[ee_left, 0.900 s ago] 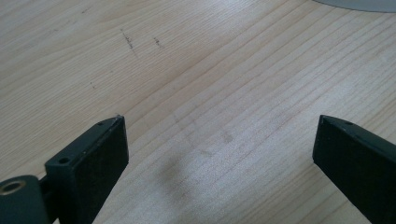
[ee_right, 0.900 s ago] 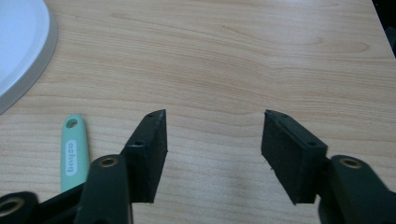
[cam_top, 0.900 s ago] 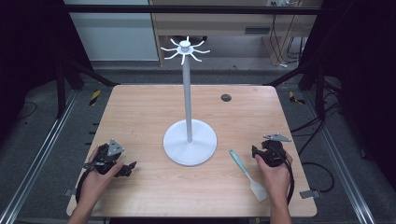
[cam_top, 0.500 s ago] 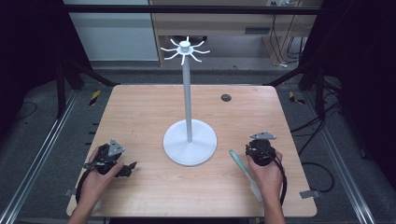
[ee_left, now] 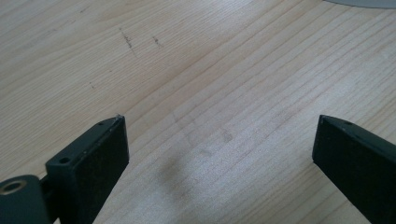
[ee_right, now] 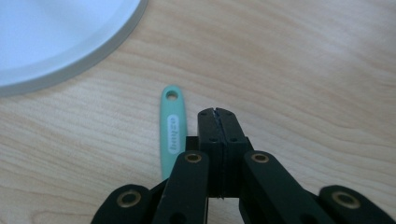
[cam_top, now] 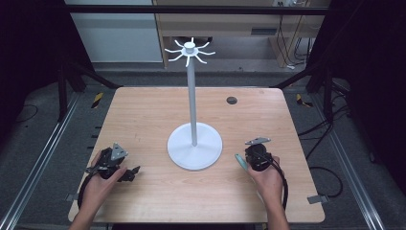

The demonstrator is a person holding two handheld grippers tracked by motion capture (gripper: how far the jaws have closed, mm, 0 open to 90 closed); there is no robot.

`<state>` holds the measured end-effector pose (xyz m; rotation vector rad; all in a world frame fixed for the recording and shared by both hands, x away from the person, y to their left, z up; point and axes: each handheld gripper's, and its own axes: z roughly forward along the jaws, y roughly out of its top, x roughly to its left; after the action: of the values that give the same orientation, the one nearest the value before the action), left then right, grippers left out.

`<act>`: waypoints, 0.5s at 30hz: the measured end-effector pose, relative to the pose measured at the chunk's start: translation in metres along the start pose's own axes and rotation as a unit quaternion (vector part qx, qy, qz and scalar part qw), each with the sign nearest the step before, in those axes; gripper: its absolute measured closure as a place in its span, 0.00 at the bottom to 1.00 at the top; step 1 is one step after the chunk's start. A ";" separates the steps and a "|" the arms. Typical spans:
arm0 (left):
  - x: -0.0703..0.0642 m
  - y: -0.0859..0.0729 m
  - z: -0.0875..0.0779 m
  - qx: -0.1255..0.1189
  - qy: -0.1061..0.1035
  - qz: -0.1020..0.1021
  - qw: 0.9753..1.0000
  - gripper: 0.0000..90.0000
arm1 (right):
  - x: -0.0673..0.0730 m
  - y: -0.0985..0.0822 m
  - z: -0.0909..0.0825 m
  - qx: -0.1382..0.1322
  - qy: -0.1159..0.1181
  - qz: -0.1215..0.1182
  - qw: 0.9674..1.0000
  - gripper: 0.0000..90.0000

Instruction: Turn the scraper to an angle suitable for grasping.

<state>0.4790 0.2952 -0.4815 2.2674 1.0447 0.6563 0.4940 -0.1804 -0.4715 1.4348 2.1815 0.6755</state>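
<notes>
Right gripper view, mint-green handle (ee_right: pixel 172 123), hanging hole, white oval label

grey carpeted floor (cam_top: pixel 43 143), pale cabinet (cam_top: pixel 115 36), wooden desk (cam_top: pixel 215 21) behind

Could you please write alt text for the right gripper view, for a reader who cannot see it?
The right tool, jaws shut on nothing, sits just above a wooden table beside a mint-green utensil handle with a hanging hole. The rim of a white round base curves across the upper left.
</notes>
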 end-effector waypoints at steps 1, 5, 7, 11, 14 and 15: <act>0.000 0.000 0.000 0.000 0.000 0.000 1.000 0.04 | 0.001 0.000 0.002 0.005 0.002 -0.002 1.000 1.00; 0.000 0.000 0.000 0.000 0.000 0.000 1.000 0.04 | 0.002 0.000 0.006 0.013 0.014 -0.001 1.000 1.00; 0.000 0.000 0.000 0.001 -0.001 0.001 1.000 0.04 | 0.002 -0.001 0.007 0.016 0.015 -0.001 1.000 1.00; -0.001 0.000 0.000 0.000 -0.001 0.001 1.000 0.04 | 0.001 -0.001 0.010 0.023 0.017 0.004 1.000 1.00; 0.000 0.000 0.000 0.001 -0.001 0.001 1.000 0.04 | 0.000 -0.002 0.012 0.029 0.020 0.007 0.999 1.00; 0.000 0.000 0.000 0.001 -0.001 0.001 1.000 0.04 | 0.000 -0.002 0.012 0.028 0.020 0.006 0.999 1.00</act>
<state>0.4789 0.2948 -0.4816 2.2700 1.0426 0.6542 0.4997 -0.1787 -0.4819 1.4767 2.2410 0.6574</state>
